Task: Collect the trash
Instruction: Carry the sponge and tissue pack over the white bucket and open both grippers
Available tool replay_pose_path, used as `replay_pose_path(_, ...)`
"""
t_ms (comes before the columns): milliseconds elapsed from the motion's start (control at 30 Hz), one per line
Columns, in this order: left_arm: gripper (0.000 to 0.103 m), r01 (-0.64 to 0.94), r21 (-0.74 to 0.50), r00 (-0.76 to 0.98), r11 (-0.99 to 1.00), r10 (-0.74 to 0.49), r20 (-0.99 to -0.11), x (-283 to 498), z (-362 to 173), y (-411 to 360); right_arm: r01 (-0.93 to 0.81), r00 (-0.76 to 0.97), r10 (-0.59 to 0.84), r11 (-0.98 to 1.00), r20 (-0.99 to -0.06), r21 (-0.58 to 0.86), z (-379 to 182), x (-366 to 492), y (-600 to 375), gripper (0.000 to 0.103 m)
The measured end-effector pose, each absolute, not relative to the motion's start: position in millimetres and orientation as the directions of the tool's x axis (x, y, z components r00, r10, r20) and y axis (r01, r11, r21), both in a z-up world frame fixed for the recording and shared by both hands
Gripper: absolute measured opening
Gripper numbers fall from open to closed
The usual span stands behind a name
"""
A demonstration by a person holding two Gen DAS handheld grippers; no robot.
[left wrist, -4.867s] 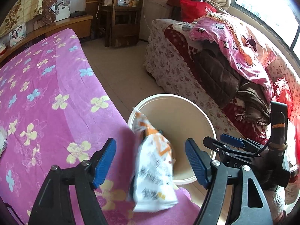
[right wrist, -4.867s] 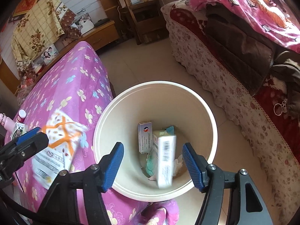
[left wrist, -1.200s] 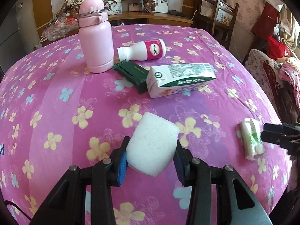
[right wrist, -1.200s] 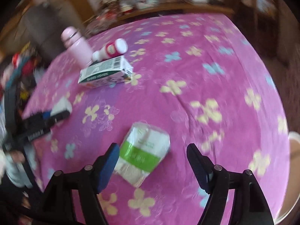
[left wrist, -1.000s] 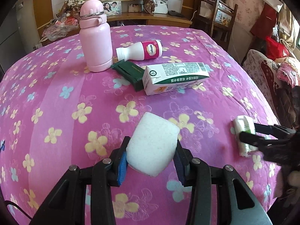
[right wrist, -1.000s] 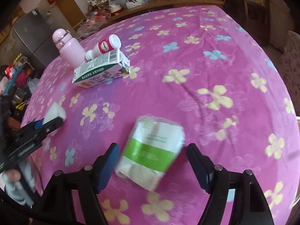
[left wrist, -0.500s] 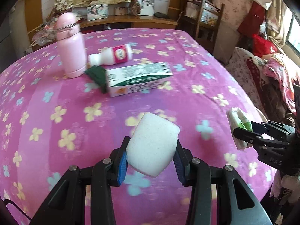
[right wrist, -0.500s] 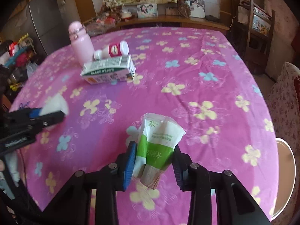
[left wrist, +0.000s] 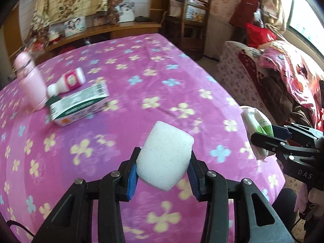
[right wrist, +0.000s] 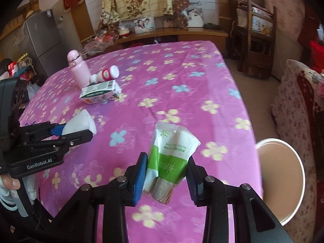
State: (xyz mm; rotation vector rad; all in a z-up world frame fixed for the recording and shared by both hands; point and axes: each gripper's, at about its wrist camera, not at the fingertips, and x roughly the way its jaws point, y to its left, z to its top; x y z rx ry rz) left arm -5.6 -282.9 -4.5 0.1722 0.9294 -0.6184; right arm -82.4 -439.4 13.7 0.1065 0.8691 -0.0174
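Both grabs done since a second ago: right gripper (right wrist: 166,174) was straddling the green-and-white tissue pack (right wrist: 171,154) with its fingers wide apart while the pack lay on the surface; now it's clamped on the pack and the pack is lifted clear, sitting low centre of the right wrist frame. Left gripper (left wrist: 162,174) is clamped on the white foam block (left wrist: 165,156), same grip as 1.2 s ago, block off the surface (left wrist: 141,77), low centre of the left wrist frame. Both views have swung toward the surface edge: the cream trash bin (right wrist: 283,182) has come into the lower right of the right wrist frame, on the floor just past the edge. Motion blur in the left view, so the rig looks mid-swing. Read: pick phase over for these two items, carry phase under way, next is positioning over the bin and releasing. Left on the surface, upper left in both frames: milk carton (right wrist: 100,94), small white bottle with red label (right wrist: 107,74) lying on its side, and a pink flask (right wrist: 79,70) standing upright, probably not trash. A dark green item shows behind the carton in the left view; can't tell what it is.
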Motion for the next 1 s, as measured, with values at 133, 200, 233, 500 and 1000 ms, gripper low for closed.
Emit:
replay_pose_path(133, 0.044, 0.605, -0.111, 0.431, 0.789, -0.441, -0.787, -16.5, 1.3, -315.1, 0.109, 0.655, -0.007, 0.990, -0.755, 0.086, 19.1, -99.5, -467.8, 0.039)
replay_pose_path(200, 0.044, 0.624, -0.107, 0.424, 0.774, -0.450, -0.786, -21.2, 3.5, -331.2, 0.142, 0.656, -0.029, 0.986, -0.754, 0.086, 20.1, -109.2, -485.4, 0.039)
replay_pose_path(233, 0.044, 0.635, -0.103, 0.421, 0.765, -0.455, -0.785, -24.2, 4.8, -341.4, 0.155, 0.656, -0.037, 0.984, -0.754, 0.087, 20.4, -112.9, -492.0, 0.039)
replay_pose_path(500, 0.044, 0.715, -0.080, 0.390, 0.695, -0.491, -0.779, -46.6, 8.7, -410.9, 0.270, 0.648, -0.109, 0.958, -0.754, 0.093, 17.1, -148.4, -553.0, 0.039)
replay_pose_path(1000, 0.044, 0.781, -0.130, 0.288, 0.611, -0.537, -0.793, -61.3, -7.1, -494.2, 0.426, 0.599, -0.170, 0.895, -0.782, 0.132, -12.3, -184.9, -632.6, 0.039)
